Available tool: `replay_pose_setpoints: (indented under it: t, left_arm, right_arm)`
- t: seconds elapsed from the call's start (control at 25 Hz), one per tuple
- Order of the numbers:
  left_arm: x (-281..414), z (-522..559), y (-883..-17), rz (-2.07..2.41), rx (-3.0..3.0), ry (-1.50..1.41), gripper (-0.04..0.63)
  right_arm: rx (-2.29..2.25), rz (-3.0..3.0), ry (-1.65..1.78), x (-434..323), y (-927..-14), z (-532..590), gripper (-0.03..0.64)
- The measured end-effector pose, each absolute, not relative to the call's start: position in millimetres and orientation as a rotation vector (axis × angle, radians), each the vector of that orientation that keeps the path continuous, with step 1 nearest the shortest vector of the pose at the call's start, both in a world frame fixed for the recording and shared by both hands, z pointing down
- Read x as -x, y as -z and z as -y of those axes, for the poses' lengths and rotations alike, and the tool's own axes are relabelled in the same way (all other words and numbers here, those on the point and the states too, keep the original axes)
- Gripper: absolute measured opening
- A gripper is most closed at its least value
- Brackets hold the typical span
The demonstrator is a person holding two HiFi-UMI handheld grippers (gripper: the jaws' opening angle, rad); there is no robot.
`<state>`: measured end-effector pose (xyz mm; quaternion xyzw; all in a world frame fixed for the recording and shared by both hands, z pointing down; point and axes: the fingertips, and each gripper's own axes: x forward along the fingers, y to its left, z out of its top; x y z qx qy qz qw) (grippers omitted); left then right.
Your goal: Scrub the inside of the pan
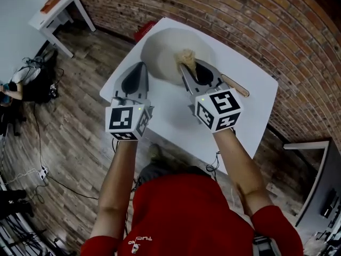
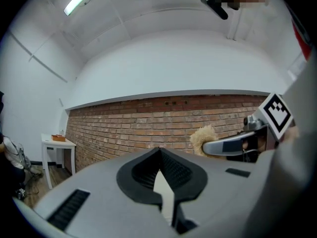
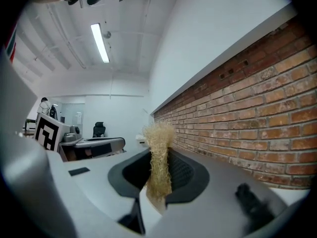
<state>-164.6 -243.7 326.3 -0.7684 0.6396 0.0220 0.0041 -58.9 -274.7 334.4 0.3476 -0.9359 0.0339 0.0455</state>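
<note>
Right now your right gripper (image 1: pixel 185 63) is clamped on a straw-coloured fibre scrubber (image 1: pixel 186 55), with the tuft sticking out past the jaw tips. Your left gripper (image 1: pixel 141 65) has its jaws together with nothing between them, and it sits beside the right one. The pan (image 1: pixel 160 52), pale and round, sits on the white table (image 1: pixel 250 105). Its wooden handle (image 1: pixel 235 86) points out on your right side. From the head view the scrubber is over the pan's near right part. I can't tell if it touches, since both gripper views face the brick wall and room, not the pan.

Step, as I judge it: tool in grip, poised over the pan, scrub stroke not clearly begun.

Next move calls for tipping the right gripper down until the fibres press on the inner surface, then sweeping round. Keep the clamp firm, as the tuft looks soft and could slip. Nothing holds the pan, so it may slide; the left gripper would need to open to steady the rim.
</note>
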Motion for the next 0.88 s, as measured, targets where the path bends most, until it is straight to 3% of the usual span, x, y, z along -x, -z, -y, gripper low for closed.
replay_pose_setpoints:
  t: [0.44, 0.88]
  left_arm:
    - [223.3, 330.3, -341.3, -1.874, 2.537, -0.051, 0.012]
    - [254.1, 381.0, -369.3, -1.861, 2.609, -0.042, 0.012]
  right_arm:
    - [-1.184, 2.712, -0.066, 116.8, -337.3, 356.6, 0.086]
    - [-1.048, 2.466, -0.192, 152.3, -413.7, 420.1, 0.086]
